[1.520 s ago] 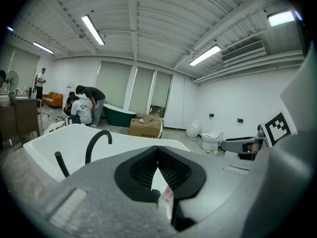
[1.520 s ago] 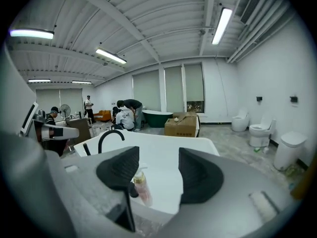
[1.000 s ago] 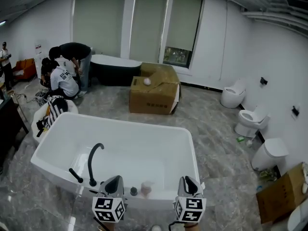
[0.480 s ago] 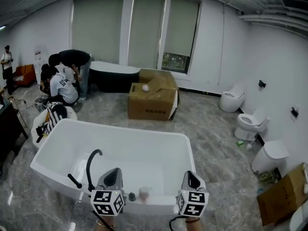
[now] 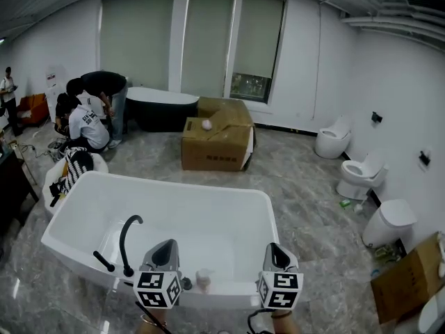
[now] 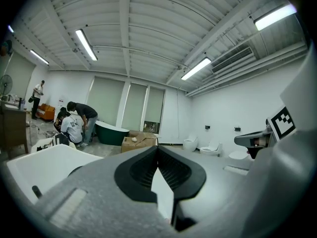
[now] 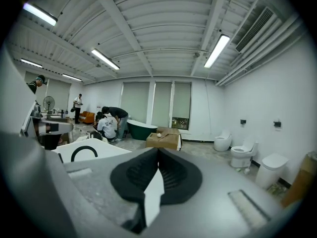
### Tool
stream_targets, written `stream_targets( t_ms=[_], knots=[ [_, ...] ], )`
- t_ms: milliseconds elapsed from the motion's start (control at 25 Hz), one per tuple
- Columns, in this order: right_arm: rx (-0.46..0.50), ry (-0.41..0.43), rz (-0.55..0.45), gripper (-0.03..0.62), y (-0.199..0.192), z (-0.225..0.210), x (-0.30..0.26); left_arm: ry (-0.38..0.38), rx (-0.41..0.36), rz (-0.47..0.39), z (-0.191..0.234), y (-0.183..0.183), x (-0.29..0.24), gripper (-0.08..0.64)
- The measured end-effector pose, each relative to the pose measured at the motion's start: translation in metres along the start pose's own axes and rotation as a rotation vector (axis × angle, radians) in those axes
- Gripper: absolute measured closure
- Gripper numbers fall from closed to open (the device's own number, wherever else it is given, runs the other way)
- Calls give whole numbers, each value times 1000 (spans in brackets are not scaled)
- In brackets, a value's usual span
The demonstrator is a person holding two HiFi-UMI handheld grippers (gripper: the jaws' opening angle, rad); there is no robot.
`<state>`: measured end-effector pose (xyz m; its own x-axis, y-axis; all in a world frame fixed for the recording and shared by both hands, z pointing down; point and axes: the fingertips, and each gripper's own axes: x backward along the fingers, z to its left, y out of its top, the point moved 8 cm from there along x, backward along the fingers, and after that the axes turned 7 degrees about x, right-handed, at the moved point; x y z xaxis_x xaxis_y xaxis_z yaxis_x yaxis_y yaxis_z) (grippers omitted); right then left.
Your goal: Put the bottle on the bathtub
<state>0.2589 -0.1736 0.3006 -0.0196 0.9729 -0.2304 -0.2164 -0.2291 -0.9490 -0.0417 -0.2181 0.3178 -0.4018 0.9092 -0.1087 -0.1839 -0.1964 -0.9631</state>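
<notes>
Nearest, the left gripper and right gripper are both clenched on nothing, held side by side. Between them, lower and nearer the left one, the single bottle stands upright on the near rim of the white bathtub. One bottle, two grippers, so the placing looks done.

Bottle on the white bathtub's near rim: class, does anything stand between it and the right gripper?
Nothing visible does. Only bare rim of the bathtub lies between the bottle and the right gripper, whose jaws are shut and empty.
</notes>
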Motion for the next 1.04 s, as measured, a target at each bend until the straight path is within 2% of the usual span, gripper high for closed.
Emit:
stream_targets(
  t_ms=[200,1040],
  knots=[
    [20,62,1,589,0,3,0,-4,-7,6,-8,0,-3,565],
    [-32,57,24,589,-15,10,13,-3,-20,30,-12,-9,12,565]
  ],
)
